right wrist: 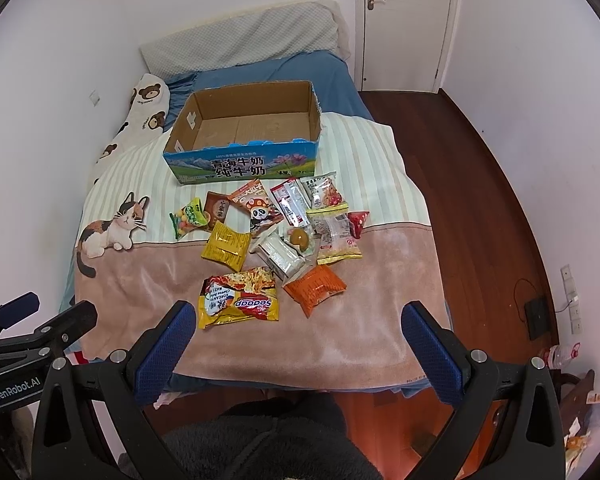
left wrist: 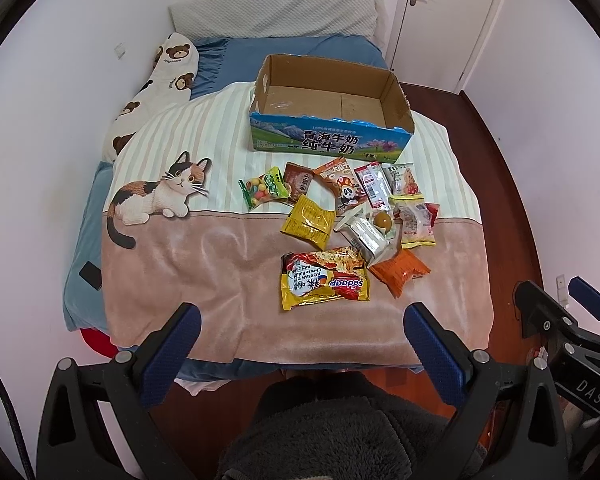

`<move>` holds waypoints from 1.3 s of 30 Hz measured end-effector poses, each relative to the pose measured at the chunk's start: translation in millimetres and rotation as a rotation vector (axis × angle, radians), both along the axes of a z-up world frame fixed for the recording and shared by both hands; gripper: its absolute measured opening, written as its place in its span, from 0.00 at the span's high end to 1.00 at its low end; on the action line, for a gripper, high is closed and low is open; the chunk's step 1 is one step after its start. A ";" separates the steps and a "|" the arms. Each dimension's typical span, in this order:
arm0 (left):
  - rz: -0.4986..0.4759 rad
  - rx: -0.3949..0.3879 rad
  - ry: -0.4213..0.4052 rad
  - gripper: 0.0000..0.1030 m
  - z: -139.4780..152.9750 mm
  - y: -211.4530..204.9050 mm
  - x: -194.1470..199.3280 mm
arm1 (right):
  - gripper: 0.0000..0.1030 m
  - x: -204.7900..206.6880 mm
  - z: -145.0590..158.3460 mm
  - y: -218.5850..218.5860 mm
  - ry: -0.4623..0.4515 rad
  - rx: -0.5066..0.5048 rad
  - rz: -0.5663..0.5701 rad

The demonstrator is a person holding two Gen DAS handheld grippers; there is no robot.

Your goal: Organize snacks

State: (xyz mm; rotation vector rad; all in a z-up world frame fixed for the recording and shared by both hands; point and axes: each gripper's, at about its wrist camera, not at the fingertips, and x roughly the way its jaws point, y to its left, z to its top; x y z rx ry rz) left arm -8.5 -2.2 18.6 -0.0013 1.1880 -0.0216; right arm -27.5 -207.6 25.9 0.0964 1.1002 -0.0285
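A bed with a cat-print blanket [left wrist: 204,264] held a scatter of snacks.
The snack packets [left wrist: 340,220] lay just before the open cardboard box [left wrist: 332,142]; the left gripper [left wrist: 300,328] and right gripper [right wrist: 298,326] hovered spread, holding nothing.

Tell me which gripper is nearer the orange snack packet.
Right, slightly. The right gripper hovers open just short of the orange snack packet, nearly in line with it. The left gripper, also open, sits further left, facing the Sedaap noodle packet.
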 end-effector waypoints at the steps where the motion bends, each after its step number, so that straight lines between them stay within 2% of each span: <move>1: 0.001 0.000 0.001 0.00 0.0 0.0 -0.1 | 0.00 0.3 -0.5 0.1 -0.001 -0.002 -0.001; 39: -0.012 -0.013 0.041 0.00 -20.1 8.5 5.2 | 0.00 -0.3 -11.0 -0.2 0.019 0.007 -0.004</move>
